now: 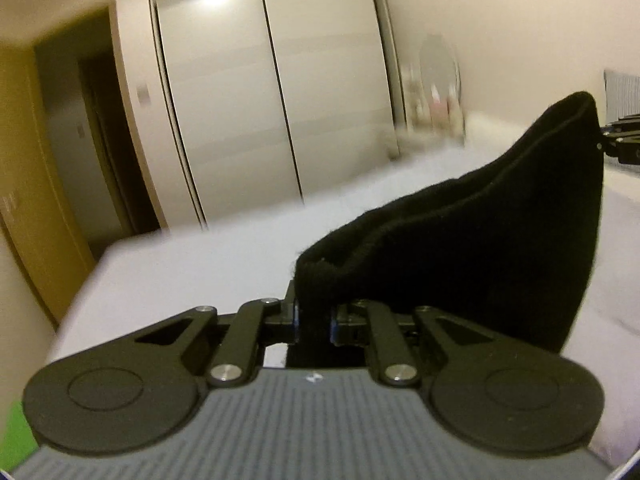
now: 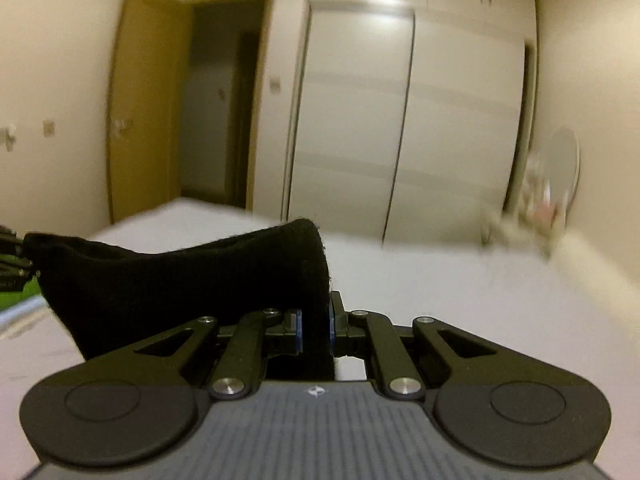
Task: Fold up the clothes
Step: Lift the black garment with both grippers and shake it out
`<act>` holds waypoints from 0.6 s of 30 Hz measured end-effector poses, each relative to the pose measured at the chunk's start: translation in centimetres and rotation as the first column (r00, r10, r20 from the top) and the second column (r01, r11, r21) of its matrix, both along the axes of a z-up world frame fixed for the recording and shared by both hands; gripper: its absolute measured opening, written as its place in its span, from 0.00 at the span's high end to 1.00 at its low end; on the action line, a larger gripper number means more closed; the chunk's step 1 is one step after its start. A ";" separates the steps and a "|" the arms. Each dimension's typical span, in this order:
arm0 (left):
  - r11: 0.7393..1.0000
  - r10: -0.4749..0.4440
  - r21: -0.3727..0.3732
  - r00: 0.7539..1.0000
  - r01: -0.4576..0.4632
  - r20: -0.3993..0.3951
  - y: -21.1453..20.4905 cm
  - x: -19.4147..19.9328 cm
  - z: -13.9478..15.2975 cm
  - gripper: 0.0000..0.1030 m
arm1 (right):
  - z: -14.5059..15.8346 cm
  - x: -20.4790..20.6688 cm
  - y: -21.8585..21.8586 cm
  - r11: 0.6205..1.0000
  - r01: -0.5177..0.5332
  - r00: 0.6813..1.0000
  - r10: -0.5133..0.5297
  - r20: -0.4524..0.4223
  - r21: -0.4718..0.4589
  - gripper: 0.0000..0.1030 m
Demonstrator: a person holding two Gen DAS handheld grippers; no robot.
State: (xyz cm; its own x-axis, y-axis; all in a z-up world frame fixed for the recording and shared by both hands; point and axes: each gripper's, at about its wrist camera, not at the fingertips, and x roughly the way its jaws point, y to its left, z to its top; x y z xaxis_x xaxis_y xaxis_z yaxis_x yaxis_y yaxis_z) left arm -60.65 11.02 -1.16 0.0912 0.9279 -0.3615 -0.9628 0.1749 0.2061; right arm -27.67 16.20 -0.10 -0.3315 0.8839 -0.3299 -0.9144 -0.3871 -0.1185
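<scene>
A black garment hangs stretched between my two grippers above a white bed. My left gripper is shut on one end of the garment. The right gripper shows at the right edge of the left wrist view, holding the garment's far raised corner. In the right wrist view my right gripper is shut on the garment, which runs left to the left gripper at the frame's edge.
White sliding wardrobe doors stand beyond the bed. An open brown door and a dark doorway are at the left. A round mirror with small items sits at the right. The frames are motion-blurred.
</scene>
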 end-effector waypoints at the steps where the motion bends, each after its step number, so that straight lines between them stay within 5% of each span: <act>1: 0.999 0.000 0.049 1.000 0.000 0.002 -0.9 0.3 2.2 0.89 | 2.0 0.7 -0.7 0.999 -0.010 1.000 0.011 -0.008 0.049 0.91; 5: 0.978 0.004 0.208 1.000 -0.007 0.013 -4.6 0.7 10.2 0.89 | 9.3 2.8 -3.8 0.977 -0.047 0.997 0.058 -0.047 0.206 0.91; 11: 0.928 0.027 0.372 1.000 -0.022 -0.010 -11.2 0.7 18.4 0.89 | 17.3 5.1 -9.1 0.928 -0.108 0.984 0.151 -0.097 0.356 0.91; 18: 0.899 0.054 0.435 0.998 -0.053 0.009 -12.8 -0.3 23.7 0.89 | 23.0 4.7 -10.7 0.905 -0.168 0.956 0.247 -0.161 0.392 0.90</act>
